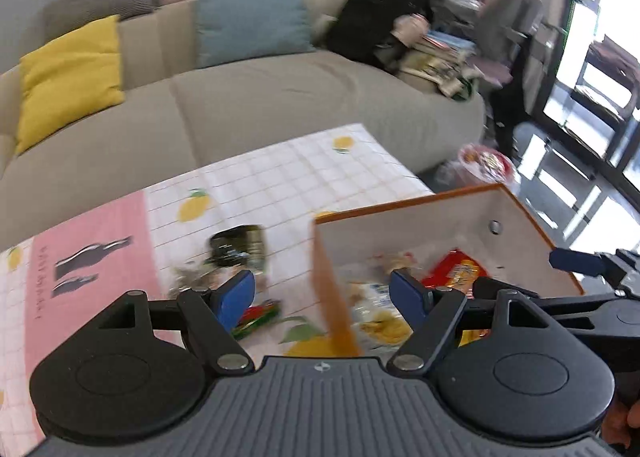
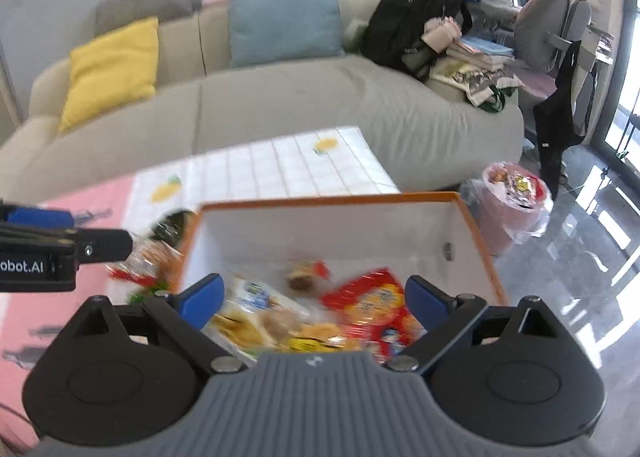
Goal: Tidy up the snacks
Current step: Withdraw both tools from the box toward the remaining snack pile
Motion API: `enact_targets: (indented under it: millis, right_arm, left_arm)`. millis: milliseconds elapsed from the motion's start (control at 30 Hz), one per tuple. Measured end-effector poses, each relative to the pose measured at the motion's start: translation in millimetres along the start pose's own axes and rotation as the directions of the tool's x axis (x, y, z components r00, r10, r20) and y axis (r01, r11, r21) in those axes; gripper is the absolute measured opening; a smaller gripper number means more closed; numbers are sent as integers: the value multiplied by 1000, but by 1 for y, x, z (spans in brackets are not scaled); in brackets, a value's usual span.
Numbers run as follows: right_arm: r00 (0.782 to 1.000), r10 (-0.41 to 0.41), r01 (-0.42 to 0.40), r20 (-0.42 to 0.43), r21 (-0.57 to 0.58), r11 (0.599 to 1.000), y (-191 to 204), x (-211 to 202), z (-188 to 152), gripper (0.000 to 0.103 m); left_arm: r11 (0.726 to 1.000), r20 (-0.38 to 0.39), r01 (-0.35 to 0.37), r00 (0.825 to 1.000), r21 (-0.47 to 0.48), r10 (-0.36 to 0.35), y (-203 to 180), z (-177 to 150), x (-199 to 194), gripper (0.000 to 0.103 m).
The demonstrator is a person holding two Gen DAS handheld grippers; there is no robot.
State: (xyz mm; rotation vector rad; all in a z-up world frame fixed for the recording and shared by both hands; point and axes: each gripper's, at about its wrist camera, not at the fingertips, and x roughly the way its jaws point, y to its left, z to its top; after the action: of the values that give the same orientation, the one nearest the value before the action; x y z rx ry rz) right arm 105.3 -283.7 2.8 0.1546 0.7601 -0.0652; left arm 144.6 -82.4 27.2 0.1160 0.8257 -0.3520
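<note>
Snacks lie split between an orange-rimmed box (image 2: pixel 476 233) and the lemon-print tablecloth (image 1: pixel 280 177) at its nine o'clock side: a red packet (image 2: pixel 372 305) and yellow-and-white packets (image 2: pixel 256 309) rest on the box floor, while a dark foil packet (image 1: pixel 240 245) and a red-and-green wrapper (image 1: pixel 260 315) sit loose on the cloth just outside the wall. The right gripper (image 2: pixel 314 299) hangs over the open box, jaws apart and empty, apparently placed for dropping items in. The left gripper (image 1: pixel 322 293) straddles the box's near wall, jaws apart, nothing held, likely bound for the stray packets at its ten o'clock. A sofa (image 2: pixel 320 113) with cushions fills twelve o'clock
</note>
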Motion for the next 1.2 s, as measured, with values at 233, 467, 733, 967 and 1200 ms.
enact_targets:
  millis: [233, 467, 733, 967, 1200]
  right_arm:
    - [992, 120, -122, 42, 65, 990, 49, 5, -28, 95]
    - [989, 146, -144, 31, -57, 988, 96, 20, -46, 85]
    - [987, 161, -156, 9, -202, 967, 128, 45, -41, 73]
    - [987, 163, -156, -6, -324, 933, 153, 73, -26, 69]
    - [979, 176, -191, -104, -152, 970, 162, 118, 7, 68]
  left_arm:
    - [996, -6, -11, 1000, -91, 11, 60, -36, -10, 90]
    - [991, -38, -23, 999, -131, 18, 107, -70, -3, 87]
    - [991, -50, 26, 998, -135, -33, 140, -74, 12, 84]
    - [995, -67, 44, 997, -88, -50, 157, -57, 43, 83]
    - [983, -107, 48, 992, -176, -67, 194, -35, 89, 80]
